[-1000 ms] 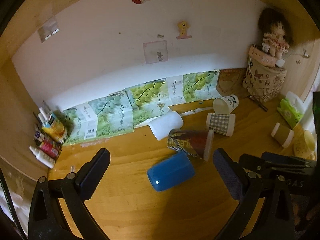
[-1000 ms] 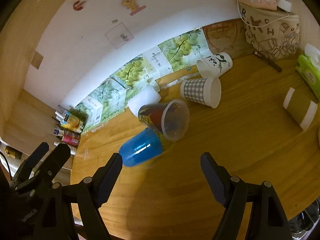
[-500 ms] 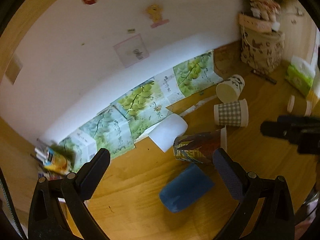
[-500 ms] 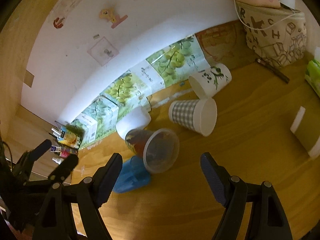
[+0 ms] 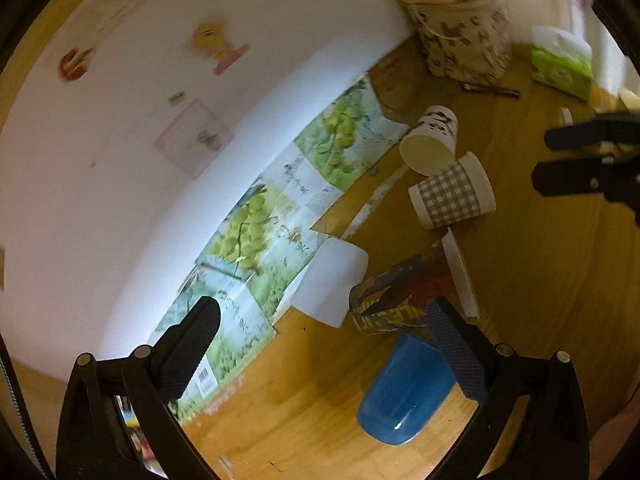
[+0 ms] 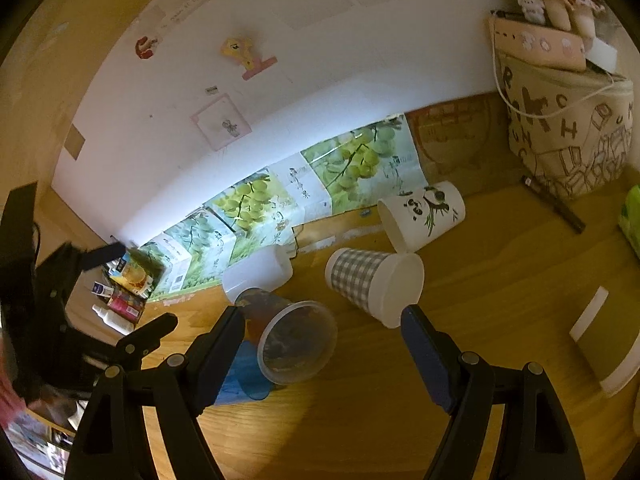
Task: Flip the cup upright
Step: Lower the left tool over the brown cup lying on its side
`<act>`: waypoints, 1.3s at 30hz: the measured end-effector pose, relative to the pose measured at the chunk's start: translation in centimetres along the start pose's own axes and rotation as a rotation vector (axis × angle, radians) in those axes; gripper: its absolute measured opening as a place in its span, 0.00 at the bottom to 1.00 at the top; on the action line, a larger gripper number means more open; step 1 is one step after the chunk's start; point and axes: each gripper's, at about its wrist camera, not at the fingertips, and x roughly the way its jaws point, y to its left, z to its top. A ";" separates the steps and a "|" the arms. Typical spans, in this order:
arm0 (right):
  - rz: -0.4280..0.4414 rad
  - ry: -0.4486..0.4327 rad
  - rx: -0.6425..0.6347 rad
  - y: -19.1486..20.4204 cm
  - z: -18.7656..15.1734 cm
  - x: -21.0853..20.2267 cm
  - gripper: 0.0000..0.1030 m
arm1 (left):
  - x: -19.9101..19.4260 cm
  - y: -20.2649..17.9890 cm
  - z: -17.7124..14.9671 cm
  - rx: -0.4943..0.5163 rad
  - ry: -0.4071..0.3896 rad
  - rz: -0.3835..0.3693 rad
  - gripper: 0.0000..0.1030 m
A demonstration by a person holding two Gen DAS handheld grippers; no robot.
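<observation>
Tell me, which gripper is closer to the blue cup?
Probably the left. The left gripper hangs open with the blue cup against its right finger. The right gripper frames the clear cup instead.

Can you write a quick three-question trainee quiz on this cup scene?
1. True or false: the checked cup stands upright.
2. Which cup lies closest between the right gripper tips? A) panda cup B) clear plastic cup C) blue cup
3. Fill in: both the left gripper and the right one are ____ and hold nothing.

Key: 1 false, it lies on its side on the desk. 2 B. 3 open.
</observation>
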 end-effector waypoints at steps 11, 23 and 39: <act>-0.002 -0.014 -0.040 -1.2 -0.3 -1.0 0.79 | 3.2 -0.6 0.5 0.217 0.010 -0.095 1.00; 0.006 0.005 -0.109 -1.1 -0.9 -1.3 0.79 | 5.7 -1.6 0.8 0.426 -0.012 -0.246 1.00; 0.083 0.053 -0.119 -0.2 -1.0 0.0 0.79 | 7.8 -3.8 1.5 0.640 -0.042 -0.402 1.00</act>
